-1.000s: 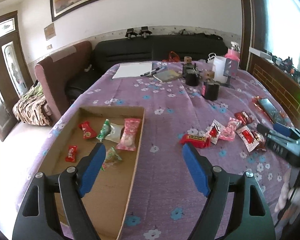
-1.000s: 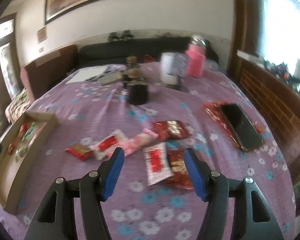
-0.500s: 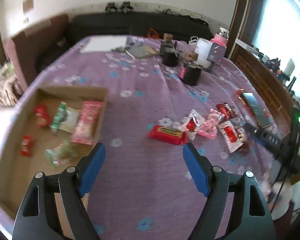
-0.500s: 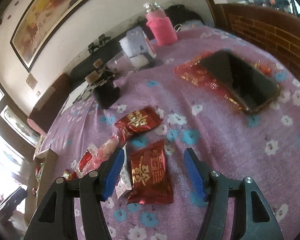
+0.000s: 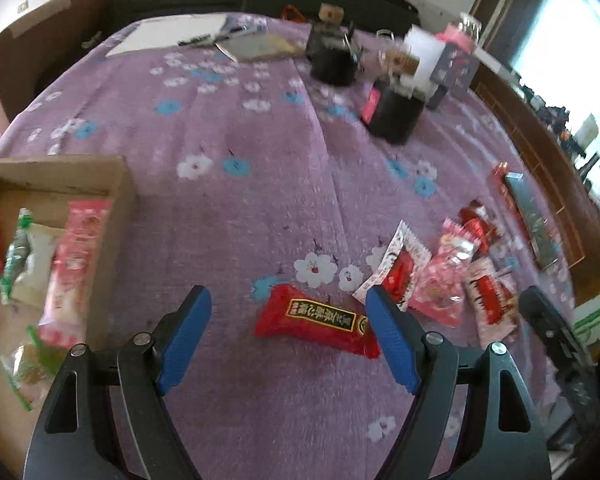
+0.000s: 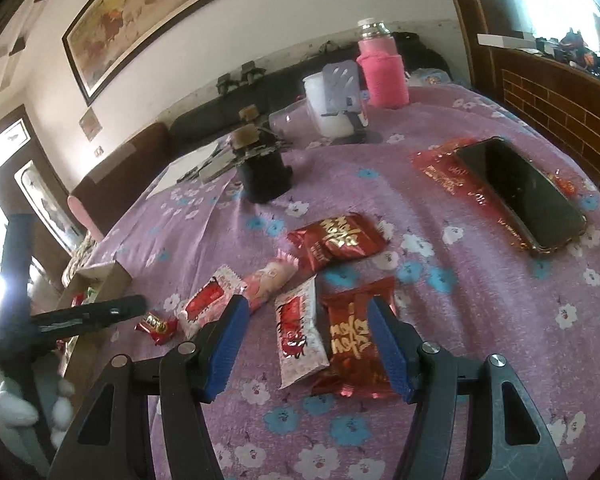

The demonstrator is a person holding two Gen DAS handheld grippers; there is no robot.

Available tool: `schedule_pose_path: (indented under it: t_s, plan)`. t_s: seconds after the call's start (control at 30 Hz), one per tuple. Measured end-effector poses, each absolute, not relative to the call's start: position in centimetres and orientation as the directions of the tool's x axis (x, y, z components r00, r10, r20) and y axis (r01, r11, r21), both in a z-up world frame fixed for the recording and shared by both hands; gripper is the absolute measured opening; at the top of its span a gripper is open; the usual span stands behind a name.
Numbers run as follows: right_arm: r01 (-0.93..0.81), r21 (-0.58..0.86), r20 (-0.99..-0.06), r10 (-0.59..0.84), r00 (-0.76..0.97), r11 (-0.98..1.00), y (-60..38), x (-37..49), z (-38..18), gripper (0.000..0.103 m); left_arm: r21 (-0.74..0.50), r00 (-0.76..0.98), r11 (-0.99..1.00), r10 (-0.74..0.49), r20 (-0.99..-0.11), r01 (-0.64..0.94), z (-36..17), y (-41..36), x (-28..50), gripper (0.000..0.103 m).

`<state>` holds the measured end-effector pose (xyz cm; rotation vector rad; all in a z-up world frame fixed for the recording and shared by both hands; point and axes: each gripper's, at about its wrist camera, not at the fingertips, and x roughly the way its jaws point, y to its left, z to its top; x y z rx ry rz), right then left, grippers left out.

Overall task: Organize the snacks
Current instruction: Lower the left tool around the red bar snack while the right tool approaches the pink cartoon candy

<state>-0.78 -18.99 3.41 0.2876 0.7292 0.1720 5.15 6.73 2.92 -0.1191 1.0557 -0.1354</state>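
Since a second ago we have brought the left gripper (image 5: pixel 288 332) down over the long red wrapped snack bar (image 5: pixel 316 320) on the purple flowered cloth (image 5: pixel 260 200), jaws released; our right gripper (image 6: pixel 306 344), also released, now straddles a white-red packet (image 6: pixel 298 336) and dark red foil packet (image 6: pixel 352 340).

Purple floral tablecloth (image 6: pixel 480 320). Black phone (image 6: pixel 520 188) at 2 o'clock, lying on red foil. Pink-sleeved bottle (image 6: pixel 382 76) at 12 o'clock, just beside white container (image 6: pixel 324 108); black jar (image 6: pixel 264 176) at 11 o'clock.
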Motion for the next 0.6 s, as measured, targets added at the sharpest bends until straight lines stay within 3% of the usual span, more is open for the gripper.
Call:
schedule_pose_path:
  t_s: [0.13, 0.17, 0.2, 0.23, 0.3, 0.4, 0.6]
  plan:
    - [-0.059, 0.318, -0.627, 0.257, 0.736, 0.946, -19.1, -0.6, 3.4, 0.064, -0.056, 0.501, 0.99, -0.114, -0.858, 0.131, 2.3, 4.5, 5.0, 0.078]
    - [-0.057, 0.321, -0.626, 0.257, 0.736, 0.945, -19.2, -0.6, 3.4, 0.064, -0.027, 0.503, 0.986, -0.106, -0.858, 0.162, 2.3, 4.0, 4.8, 0.06]
    - [-0.053, 0.326, -0.626, 0.257, 0.737, 0.944, -19.3, -0.6, 3.3, 0.064, -0.015, 0.507, 0.981, -0.113, -0.854, 0.194, 2.5, 3.6, 4.3, 0.05]
    - [-0.05, 0.331, -0.624, 0.259, 0.737, 0.942, -19.4, -0.6, 3.3, 0.064, 0.002, 0.507, 0.979, -0.103, -0.856, 0.202, 2.6, 3.3, 3.8, 0.049]
    - [-0.042, 0.337, -0.624, 0.256, 0.738, 0.941, -19.6, -0.5, 3.2, 0.064, 0.002, 0.488, 0.967, -0.127, -0.864, 0.254, 2.7, 3.0, 2.6, 0.021]
    - [-0.025, 0.343, -0.628, 0.25, 0.737, 0.939, -20.0, -0.4, 3.0, 0.064, 0.023, 0.476, 0.949, -0.137, -0.868, 0.316, 2.8, 3.0, 0.3, 0.021]
    - [-0.014, 0.355, -0.63, 0.25, 0.735, 0.935, -20.3, -0.5, 2.9, 0.064, -0.089, 0.445, 0.926, -0.258, -0.857, 0.366, 4.3, 4.9, -2.4, 0.022]
